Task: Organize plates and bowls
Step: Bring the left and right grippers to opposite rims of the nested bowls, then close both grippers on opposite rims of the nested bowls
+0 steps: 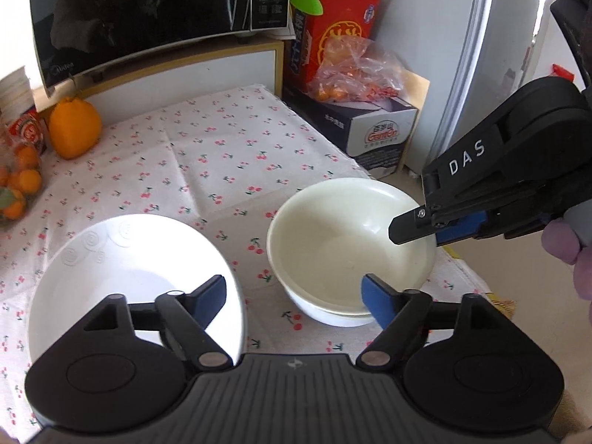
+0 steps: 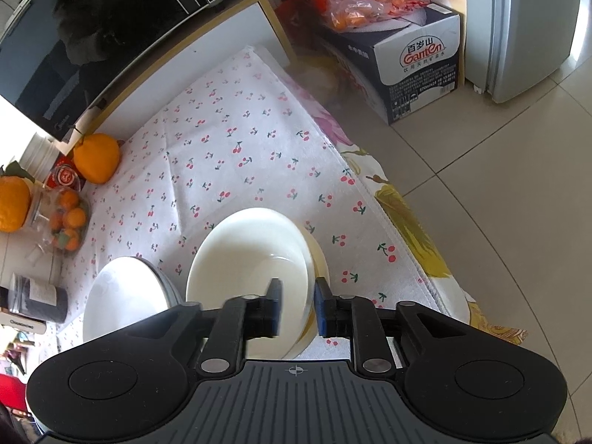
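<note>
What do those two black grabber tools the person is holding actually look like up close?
Each is matte black plastic: a ribbed grey-black base, two round housings, and jointed link arms with silver pivot pins leading to two fingers with blue pads. The left gripper and right gripper look alike. Seen from the side, the right gripper has white letters "DAS" on its body. A lilac-gloved hand grips its handle. No cables are visible.

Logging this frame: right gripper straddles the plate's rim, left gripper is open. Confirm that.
Wrong: the right gripper straddles the bowl's rim, not the plate's, as the right wrist view shows. The left gripper is open.
</note>
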A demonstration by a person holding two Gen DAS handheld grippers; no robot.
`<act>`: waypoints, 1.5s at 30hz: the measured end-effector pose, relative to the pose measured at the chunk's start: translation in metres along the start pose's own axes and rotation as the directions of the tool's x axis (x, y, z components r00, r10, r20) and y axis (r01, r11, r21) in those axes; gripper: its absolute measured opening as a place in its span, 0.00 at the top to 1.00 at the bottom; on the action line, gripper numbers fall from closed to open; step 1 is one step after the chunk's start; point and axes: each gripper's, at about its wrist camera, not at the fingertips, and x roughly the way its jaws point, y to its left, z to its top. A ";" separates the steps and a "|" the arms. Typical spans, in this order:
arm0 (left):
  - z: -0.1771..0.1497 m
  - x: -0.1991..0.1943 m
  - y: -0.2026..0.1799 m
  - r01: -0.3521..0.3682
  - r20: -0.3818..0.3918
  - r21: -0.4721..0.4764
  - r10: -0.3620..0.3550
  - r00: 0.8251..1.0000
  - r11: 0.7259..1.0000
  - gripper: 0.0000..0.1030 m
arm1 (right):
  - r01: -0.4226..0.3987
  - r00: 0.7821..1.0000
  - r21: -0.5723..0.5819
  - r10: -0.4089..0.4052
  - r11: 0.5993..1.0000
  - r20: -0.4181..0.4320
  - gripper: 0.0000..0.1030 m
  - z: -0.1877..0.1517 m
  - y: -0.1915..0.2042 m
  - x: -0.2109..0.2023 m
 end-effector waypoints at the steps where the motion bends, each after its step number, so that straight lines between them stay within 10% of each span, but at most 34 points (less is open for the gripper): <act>1: 0.000 -0.001 0.001 -0.004 0.003 -0.001 0.004 1.000 1.000 0.18 | -0.003 1.000 -0.001 0.003 1.000 -0.001 0.74 0.000 0.001 0.000; 14: -0.007 -0.022 0.010 0.104 0.081 0.110 -0.113 0.990 0.988 0.01 | -0.036 0.996 -0.112 0.046 0.993 0.082 0.32 0.001 0.000 -0.013; 22: -0.026 -0.026 0.000 0.128 0.131 0.432 -0.202 0.971 0.893 0.01 | -0.050 0.977 -0.362 0.121 0.931 0.177 0.26 -0.012 -0.002 -0.022; 31: -0.013 -0.017 0.015 0.261 0.026 0.571 -0.335 0.942 0.778 0.01 | -0.157 0.960 -0.687 0.274 0.710 0.064 0.07 -0.029 -0.014 -0.018; 38: 0.005 0.008 -0.003 0.408 -0.216 0.643 -0.358 0.908 0.648 0.01 | -0.162 0.981 -0.825 0.178 0.541 -0.076 0.07 -0.034 0.002 -0.001; 45: 0.016 0.032 -0.011 0.402 -0.307 0.667 -0.260 0.916 0.627 0.01 | -0.145 0.989 -0.908 0.051 0.393 -0.136 0.07 -0.037 0.021 0.020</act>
